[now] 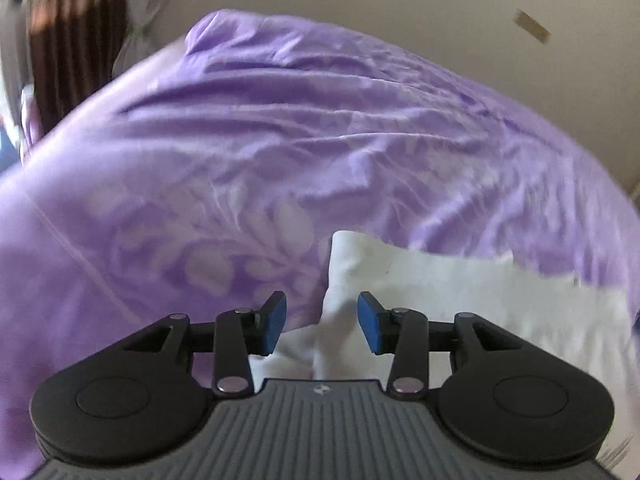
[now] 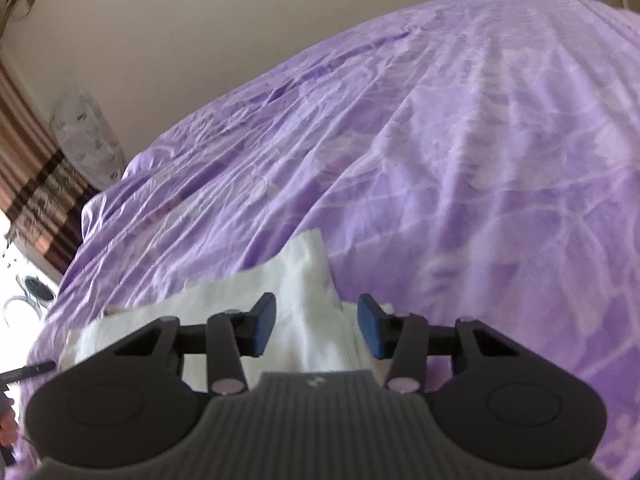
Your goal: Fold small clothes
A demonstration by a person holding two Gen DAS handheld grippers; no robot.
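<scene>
Purple bedspread [image 1: 248, 152]: left wrist view, a wrinkled lilac cover with a pale floral print fills most of the frame, spread over the bed.
White garment [image 1: 440, 300]: lies on the bedspread at lower right, one corner reaching up toward the middle; possibly a small shirt, though blur hides the details.
Left gripper [image 1: 322, 326]: jaws stand wide apart, blue pads [image 1: 274, 326] on either side of a white fold, nothing pinched between them.
Background: plain beige wall [image 1: 400, 0] and a brown striped curtain [image 1: 68, 52] at upper left.
Right wrist view, bedspread [image 2: 440, 140]: same lilac cover, sloping up to the right.
Garment [image 2: 308, 280]: white cloth lies on the bedspread directly ahead of the fingers, trailing off to the left.
Right gripper [image 2: 316, 330]: jaws wide, cloth between the pads but not clamped.
Left edge: striped curtain [image 2: 28, 152] and a patterned pillow [image 2: 86, 140] against the wall.
</scene>
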